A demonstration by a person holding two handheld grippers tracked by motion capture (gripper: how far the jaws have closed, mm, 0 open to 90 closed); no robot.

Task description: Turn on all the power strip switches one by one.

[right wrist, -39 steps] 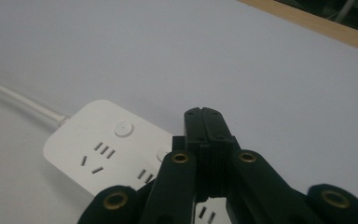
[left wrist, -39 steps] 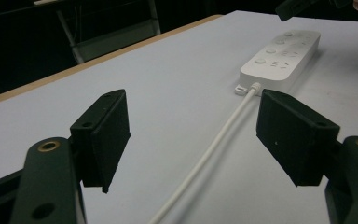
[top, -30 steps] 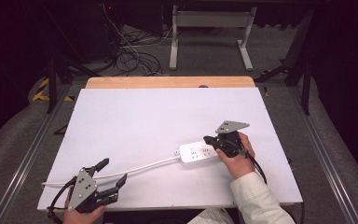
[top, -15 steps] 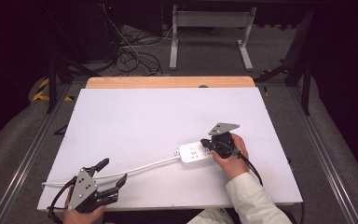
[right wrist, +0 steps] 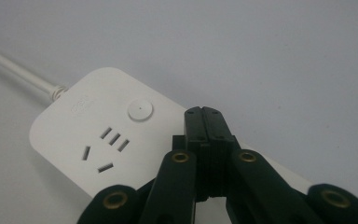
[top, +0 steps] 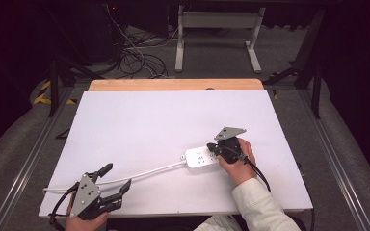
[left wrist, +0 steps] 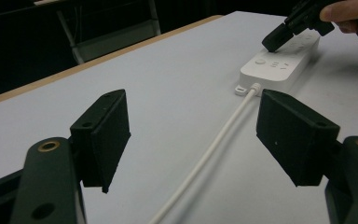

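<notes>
White power strip (right wrist: 116, 135) lies under closed right tongs (right wrist: 204, 114).

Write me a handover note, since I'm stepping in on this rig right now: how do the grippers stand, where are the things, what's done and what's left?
Right gripper: fingers shut, empty, tip over the white power strip, close to its round button; contact cannot be told.
Left gripper: fingers open, holding nothing, at the table's near left corner, straddling the strip's white cable.
The strip lies flat on the white table, right of middle, with nothing plugged into the sockets seen.
Done: right gripper brought to the strip.
Left: probably pressing the button; its state cannot be read.
</notes>
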